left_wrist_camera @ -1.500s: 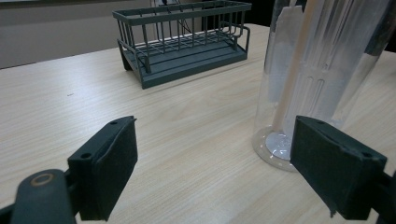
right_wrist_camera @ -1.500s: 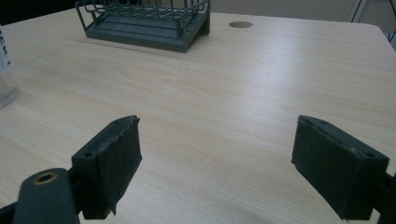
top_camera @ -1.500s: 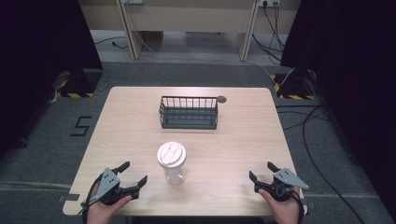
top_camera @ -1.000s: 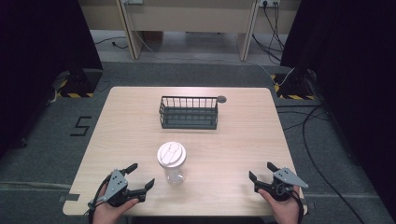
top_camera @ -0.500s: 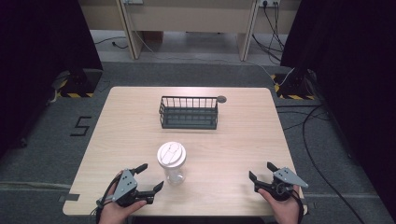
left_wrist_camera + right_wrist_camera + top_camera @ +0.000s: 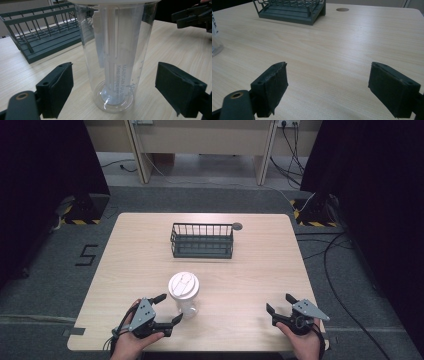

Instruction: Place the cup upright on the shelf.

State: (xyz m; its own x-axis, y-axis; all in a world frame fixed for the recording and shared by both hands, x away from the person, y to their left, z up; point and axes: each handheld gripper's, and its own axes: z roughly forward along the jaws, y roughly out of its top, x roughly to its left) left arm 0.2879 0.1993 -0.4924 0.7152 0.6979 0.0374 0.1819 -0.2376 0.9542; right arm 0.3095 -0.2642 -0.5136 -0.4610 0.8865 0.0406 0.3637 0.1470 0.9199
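Standing upright on the tabletop point(image 6: 250, 270), a clear plastic cup point(image 6: 185, 304) with a white lid point(image 6: 183, 285) sits near the front edge, a bit left of centre. Left gripper view: cup point(image 6: 116, 57) is transparent, with printed text on its wall and a pale column inside running down to the base; base ring is flat on the wood.

Left gripper point(image 6: 167, 310) is at the cup's left-front, jaws apart, one tip on each side of the cup's lower part. In its own view the two black pads flank the cup with a gap on both sides, not touching it. The person's left hand point(image 6: 131, 340) holds it from the bottom edge, cable trailing off the front of the tabletop.

Right gripper point(image 6: 281, 304) is well apart from the cup at the front right, jaws apart, nothing but bare wood between them in the right gripper view. Right hand point(image 6: 305, 344) holds it; grey three-cornered plate on top. It also shows far off in the left gripper view point(image 6: 193, 15).

Dark wire basket point(image 6: 202, 240) sits behind the cup toward the back centre, apart from it; looks empty from above. Round hole point(image 6: 237, 226) in the tabletop just beside the basket's right rear corner.
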